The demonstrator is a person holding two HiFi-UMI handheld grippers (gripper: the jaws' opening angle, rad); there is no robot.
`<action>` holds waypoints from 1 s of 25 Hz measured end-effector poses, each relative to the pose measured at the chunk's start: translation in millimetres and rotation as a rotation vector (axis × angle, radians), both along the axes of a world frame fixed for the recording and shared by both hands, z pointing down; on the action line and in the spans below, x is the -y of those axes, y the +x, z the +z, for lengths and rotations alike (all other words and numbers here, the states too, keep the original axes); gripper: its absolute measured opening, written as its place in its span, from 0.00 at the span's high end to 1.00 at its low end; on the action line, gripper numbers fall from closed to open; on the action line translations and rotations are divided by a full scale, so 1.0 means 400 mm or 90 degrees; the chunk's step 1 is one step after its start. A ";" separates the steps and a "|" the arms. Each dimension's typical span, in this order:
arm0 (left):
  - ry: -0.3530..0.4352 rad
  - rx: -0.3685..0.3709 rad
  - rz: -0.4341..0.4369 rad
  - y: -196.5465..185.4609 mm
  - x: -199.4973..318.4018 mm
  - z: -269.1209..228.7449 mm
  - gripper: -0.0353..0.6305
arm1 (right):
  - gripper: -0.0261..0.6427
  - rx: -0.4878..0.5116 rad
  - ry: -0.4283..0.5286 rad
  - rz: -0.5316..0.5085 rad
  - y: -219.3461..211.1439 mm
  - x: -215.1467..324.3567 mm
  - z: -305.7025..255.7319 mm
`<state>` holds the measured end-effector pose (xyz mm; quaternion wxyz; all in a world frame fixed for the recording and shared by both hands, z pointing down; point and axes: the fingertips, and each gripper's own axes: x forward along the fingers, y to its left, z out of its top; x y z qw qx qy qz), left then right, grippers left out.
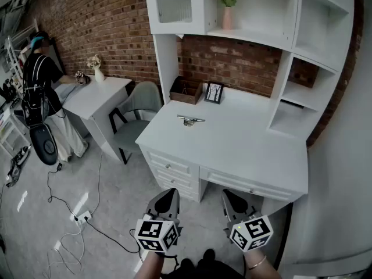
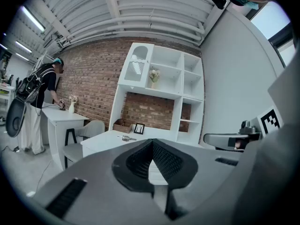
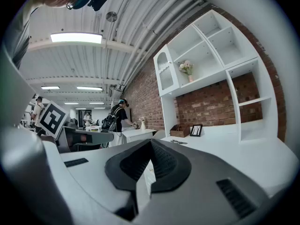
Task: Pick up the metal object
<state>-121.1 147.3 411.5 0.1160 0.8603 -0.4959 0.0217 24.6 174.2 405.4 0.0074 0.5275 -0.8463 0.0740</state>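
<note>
Two hand-held grippers hang low in front of the white wooden desk (image 1: 244,150), well apart from its top. The left gripper (image 2: 152,143) has its ribbed black pads pressed together at the tips with nothing between them. The right gripper (image 3: 151,143) is likewise pinched closed and empty. The small silvery metal object (image 1: 190,120) lies flat on the desk's back left part, near the brown open box (image 1: 186,90) and the small black-framed picture (image 1: 214,92), touching neither. A grey upholstered chair (image 1: 142,100) stands just beside the desk's left end
</note>
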 end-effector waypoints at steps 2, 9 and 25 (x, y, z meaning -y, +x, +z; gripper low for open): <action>-0.002 -0.003 -0.001 0.017 0.012 0.003 0.93 | 0.95 -0.002 0.004 -0.004 0.017 0.015 0.001; -0.028 0.015 -0.008 0.056 0.036 0.029 0.93 | 0.95 -0.009 -0.017 -0.035 0.033 0.029 0.031; -0.030 0.018 -0.029 0.146 0.134 0.019 0.93 | 0.95 0.029 0.011 -0.062 0.114 0.084 -0.010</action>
